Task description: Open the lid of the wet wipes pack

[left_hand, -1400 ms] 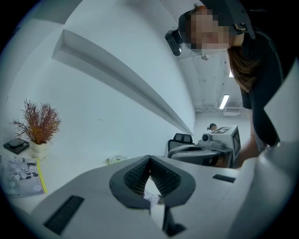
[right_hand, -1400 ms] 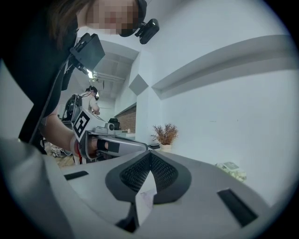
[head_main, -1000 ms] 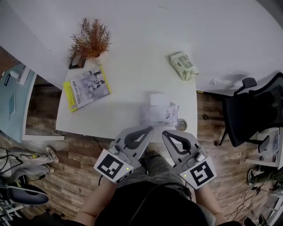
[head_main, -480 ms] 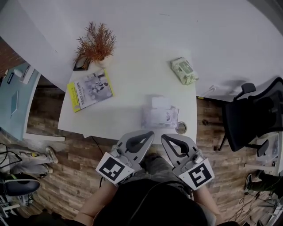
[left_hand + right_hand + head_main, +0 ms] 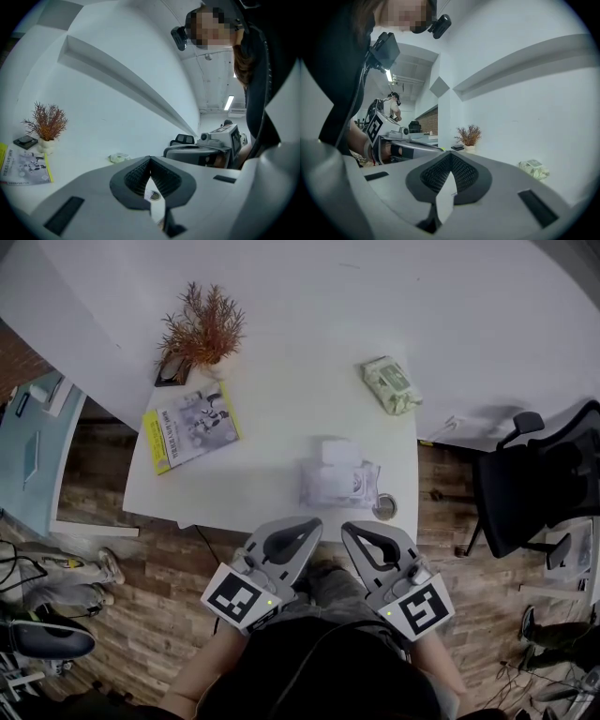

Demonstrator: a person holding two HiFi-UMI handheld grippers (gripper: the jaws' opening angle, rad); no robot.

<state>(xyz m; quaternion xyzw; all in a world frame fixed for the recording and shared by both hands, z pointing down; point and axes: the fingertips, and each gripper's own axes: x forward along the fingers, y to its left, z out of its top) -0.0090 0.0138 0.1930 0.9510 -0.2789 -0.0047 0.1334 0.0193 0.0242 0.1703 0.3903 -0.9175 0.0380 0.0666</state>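
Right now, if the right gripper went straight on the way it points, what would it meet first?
Probably the wet wipes pack near the table edge; the shut right gripper aims at it. Depth is unclear, so the edge itself might come first.

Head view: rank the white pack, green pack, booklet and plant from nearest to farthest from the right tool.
1. White pack, just ahead of the right tool.
2. Green pack, back right.
3. Booklet, left side.
4. Plant, back left.
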